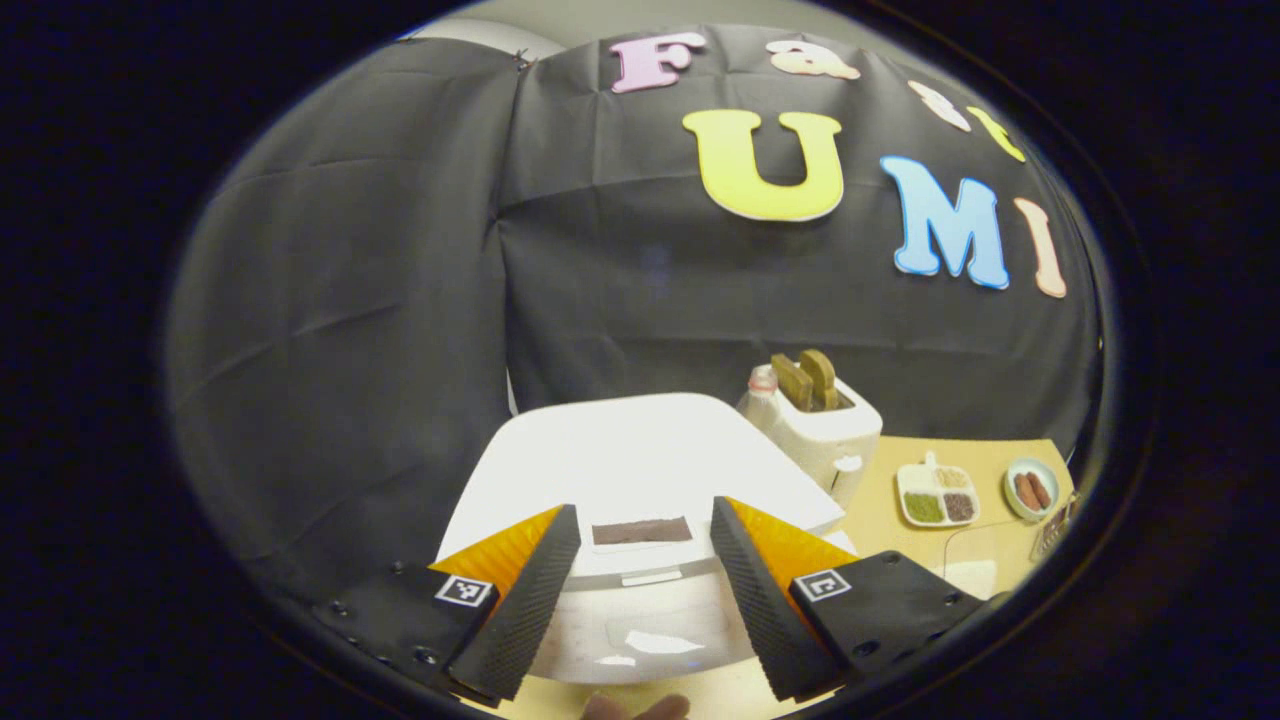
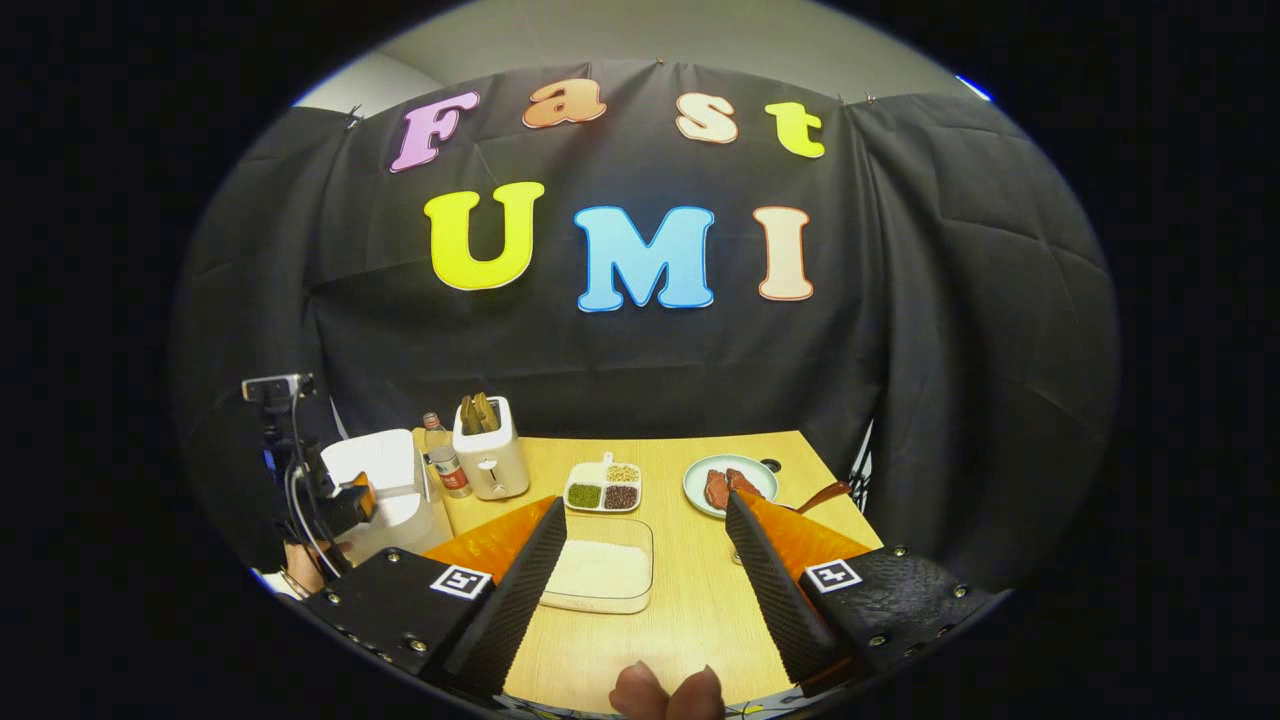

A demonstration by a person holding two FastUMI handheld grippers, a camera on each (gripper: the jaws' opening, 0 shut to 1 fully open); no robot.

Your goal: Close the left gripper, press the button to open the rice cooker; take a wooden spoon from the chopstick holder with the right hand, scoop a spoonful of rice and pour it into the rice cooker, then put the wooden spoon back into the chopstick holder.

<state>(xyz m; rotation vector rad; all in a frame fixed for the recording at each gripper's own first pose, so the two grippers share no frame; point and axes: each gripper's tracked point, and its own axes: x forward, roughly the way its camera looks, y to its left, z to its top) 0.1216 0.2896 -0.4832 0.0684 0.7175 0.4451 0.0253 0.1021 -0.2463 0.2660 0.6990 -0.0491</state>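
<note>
hovering low over the tabletop (image 2: 690, 600), the right tongs (image 2: 640, 590) are standing wide open and gripping nothing, with a clear tray of white rice (image 2: 600, 575) lying between and just beyond the fingers. farther out, a divided dish of grains (image 2: 603, 487) and a plate of brown food (image 2: 730, 484) are sitting side by side. a brown handle (image 2: 825, 495), perhaps the wooden spoon, is poking up at the tabletop's right edge; its holder cannot be made out. the left tongs (image 1: 640, 590) are also gaping, holding nothing, framing the front of the white rice cooker (image 1: 640, 470), whose lid is lying closed. behind it a toaster (image 1: 815, 420) with bread is standing.
</note>
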